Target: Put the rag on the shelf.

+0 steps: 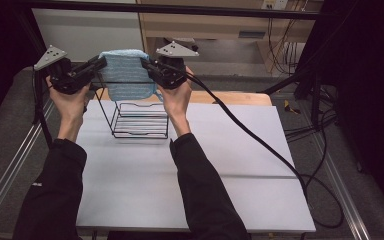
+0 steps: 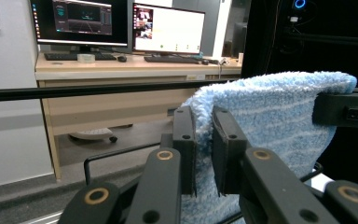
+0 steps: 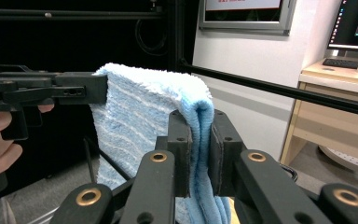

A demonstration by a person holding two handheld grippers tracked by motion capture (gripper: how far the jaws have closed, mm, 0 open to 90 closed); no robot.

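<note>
A light blue striped towel (image 1: 126, 74) hangs stretched between my two grippers, above a black wire rack (image 1: 141, 120) on the table. My left gripper (image 1: 98, 64) is shut on the towel's left top corner. In the left gripper view its jaws (image 2: 204, 154) pinch the towel's (image 2: 270, 121) edge. My right gripper (image 1: 148, 66) is shut on the right top corner. Seen from the right gripper view, folded cloth (image 3: 135, 121) is pressed between its pads at the right gripper (image 3: 199, 154). The towel's lower edge hangs just over the rack's top.
The grey table (image 1: 230, 150) has open room right of and in front of the rack. A black cable (image 1: 260, 140) trails from the right gripper across the table to its right edge. A black frame bar (image 1: 180, 9) crosses behind, with a wooden desk (image 2: 135, 70) and monitors farther back.
</note>
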